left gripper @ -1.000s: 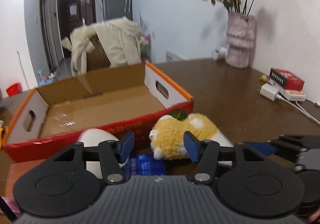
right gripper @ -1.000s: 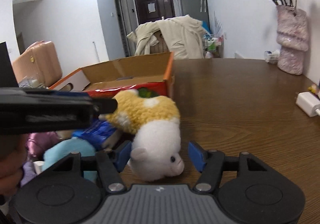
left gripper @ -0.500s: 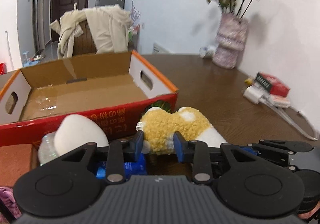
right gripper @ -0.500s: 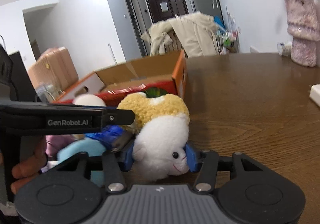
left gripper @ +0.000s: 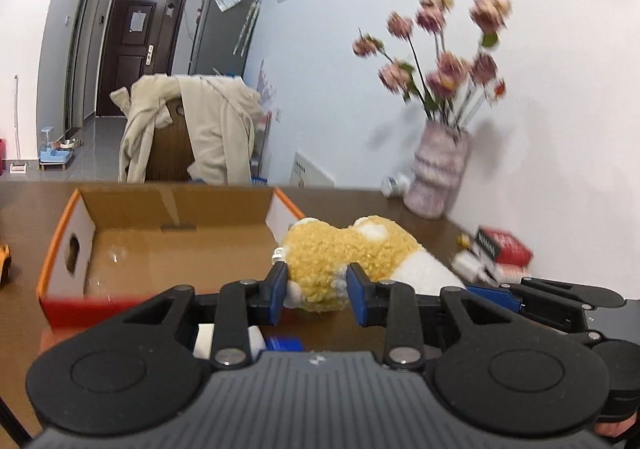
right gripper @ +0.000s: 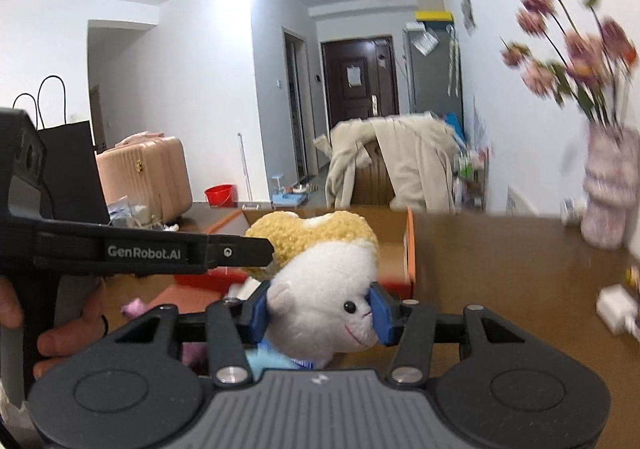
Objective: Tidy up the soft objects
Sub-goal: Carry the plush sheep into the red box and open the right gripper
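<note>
A plush sheep [left gripper: 348, 253] with a yellow woolly body and a white head hangs in the air, held at both ends. My left gripper [left gripper: 316, 289] is shut on its yellow rear end. My right gripper [right gripper: 320, 311] is shut on the white head [right gripper: 320, 289], a blue pad against each cheek. The sheep hangs just in front of the near right corner of an open cardboard box [left gripper: 176, 209] with red and orange sides. Nothing shows on the part of the box's floor that I can see. In the right wrist view the left gripper's finger [right gripper: 240, 249] reaches in from the left.
Below the sheep lie more soft toys: a light blue one [right gripper: 272, 361], a pink one [right gripper: 134, 307] and a white one [left gripper: 204, 341]. On the brown table [right gripper: 500, 269] stand a vase of flowers [left gripper: 436, 177], a red box [left gripper: 506, 249] and a white charger [right gripper: 616, 309]. A coat-draped chair [left gripper: 192, 137] stands behind.
Both grippers closed on the sheep, left on the yellow body and right on the white head. They then lifted it off the table to the height of the box's rim.
</note>
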{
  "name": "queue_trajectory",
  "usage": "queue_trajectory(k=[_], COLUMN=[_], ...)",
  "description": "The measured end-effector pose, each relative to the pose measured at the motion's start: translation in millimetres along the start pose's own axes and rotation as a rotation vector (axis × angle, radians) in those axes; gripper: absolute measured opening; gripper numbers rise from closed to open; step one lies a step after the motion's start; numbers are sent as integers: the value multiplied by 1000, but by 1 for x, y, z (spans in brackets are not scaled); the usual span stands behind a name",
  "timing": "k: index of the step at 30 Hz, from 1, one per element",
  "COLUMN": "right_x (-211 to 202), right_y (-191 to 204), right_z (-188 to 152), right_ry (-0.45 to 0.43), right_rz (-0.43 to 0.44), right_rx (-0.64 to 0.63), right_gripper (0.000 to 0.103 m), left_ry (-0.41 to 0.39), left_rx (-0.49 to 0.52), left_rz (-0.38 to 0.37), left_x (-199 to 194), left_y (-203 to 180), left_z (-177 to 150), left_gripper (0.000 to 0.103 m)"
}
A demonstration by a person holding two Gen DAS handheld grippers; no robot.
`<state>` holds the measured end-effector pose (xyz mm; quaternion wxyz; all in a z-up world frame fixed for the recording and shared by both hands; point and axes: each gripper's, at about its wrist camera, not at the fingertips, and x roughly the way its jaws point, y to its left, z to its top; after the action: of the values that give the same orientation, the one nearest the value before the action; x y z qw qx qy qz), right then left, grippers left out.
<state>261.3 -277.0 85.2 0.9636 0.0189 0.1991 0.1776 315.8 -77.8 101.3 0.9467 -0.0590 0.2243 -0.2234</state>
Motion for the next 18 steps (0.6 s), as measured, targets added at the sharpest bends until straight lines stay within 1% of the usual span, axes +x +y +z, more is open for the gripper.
queue_trajectory(k=[2, 4, 5, 8, 10, 11, 14, 16, 18], right_x=[19, 50, 66, 123, 164, 183, 245, 276, 295], right_y=[-4, -13, -16, -31, -44, -50, -64, -71, -68], right_z=[23, 49, 59, 87, 96, 97, 94, 89, 83], right_ry=[5, 31, 44, 112, 161, 181, 262, 307, 346], right_rz=[10, 20, 17, -7, -28, -34, -71, -84, -99], right_rx=[1, 11, 11, 9, 17, 27, 30, 41, 6], right_gripper=[49, 49, 49, 49, 49, 49, 49, 49, 50], left_ry=[14, 44, 60, 122, 161, 178, 263, 305, 317], left_rx=[-33, -77, -87, -125, -139, -141, -176, -205, -176], left_rz=[-6, -15, -21, -24, -6, 4, 19, 35, 57], left_x=[17, 40, 55, 110, 148, 166, 227, 250, 258], left_y=[16, 35, 45, 74, 92, 99, 126, 140, 143], left_z=[25, 48, 59, 80, 85, 84, 76, 66, 58], left_gripper=[33, 33, 32, 32, 33, 32, 33, 33, 33])
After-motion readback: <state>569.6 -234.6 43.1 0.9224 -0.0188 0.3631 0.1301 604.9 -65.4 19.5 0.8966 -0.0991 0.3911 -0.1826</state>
